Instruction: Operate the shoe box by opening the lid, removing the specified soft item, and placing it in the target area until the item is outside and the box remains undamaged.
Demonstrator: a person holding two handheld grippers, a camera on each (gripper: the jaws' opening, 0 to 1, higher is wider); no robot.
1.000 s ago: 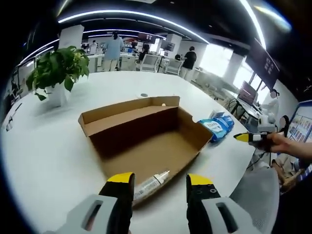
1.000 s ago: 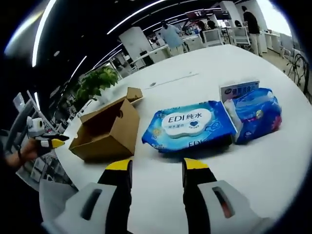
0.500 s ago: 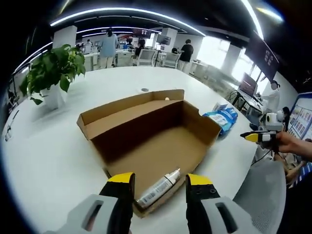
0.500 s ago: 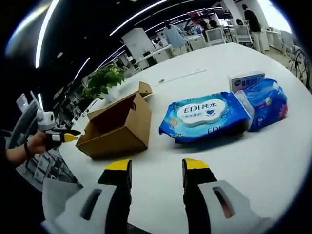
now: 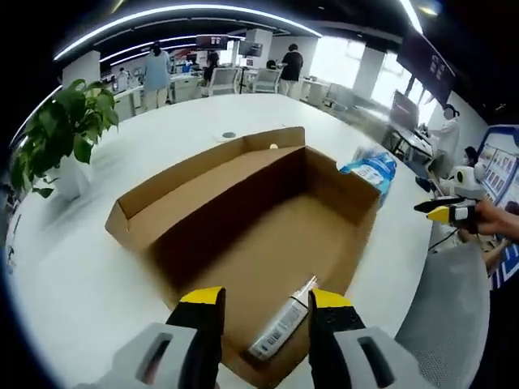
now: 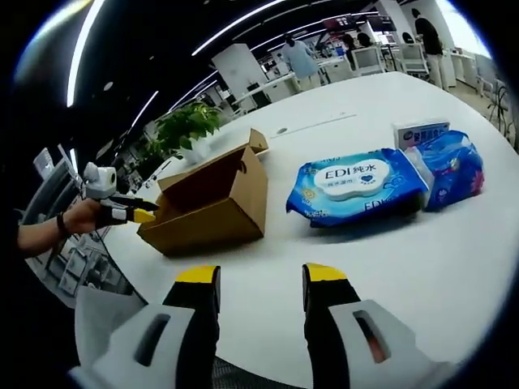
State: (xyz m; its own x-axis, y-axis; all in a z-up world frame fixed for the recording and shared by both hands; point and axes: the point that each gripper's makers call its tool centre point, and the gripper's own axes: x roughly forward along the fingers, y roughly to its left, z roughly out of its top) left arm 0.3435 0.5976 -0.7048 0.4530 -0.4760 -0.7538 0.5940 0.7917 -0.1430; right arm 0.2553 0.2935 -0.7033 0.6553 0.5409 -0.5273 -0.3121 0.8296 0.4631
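While the left gripper (image 5: 263, 301) hangs low over the near edge of the open shoe box (image 5: 243, 235), its two yellow-tipped jaws stand apart and hold nothing. Between them, at the bottom centre of the left gripper view, a white tube (image 5: 284, 320) lies on the box floor against the near wall. The cardboard box sits in the middle of that frame on the white surface (image 5: 73, 275), its lid folded back toward the upper left. A potted plant (image 5: 61, 134) stands at the left edge, and a blue wipes pack (image 5: 369, 170) lies just beyond the box at the upper right. At the right edge a hand holds the right gripper (image 5: 446, 212).

From the right gripper view, the right gripper (image 6: 258, 279) rises from the bottom centre, jaws parted and empty, above bare surface. The box appears left of centre, with the left gripper at its left end, held by a hand (image 6: 81, 217). The wipes pack lies right of centre, touching a blue tissue bundle (image 6: 450, 170) at the right, with a small white carton (image 6: 418, 131) behind.
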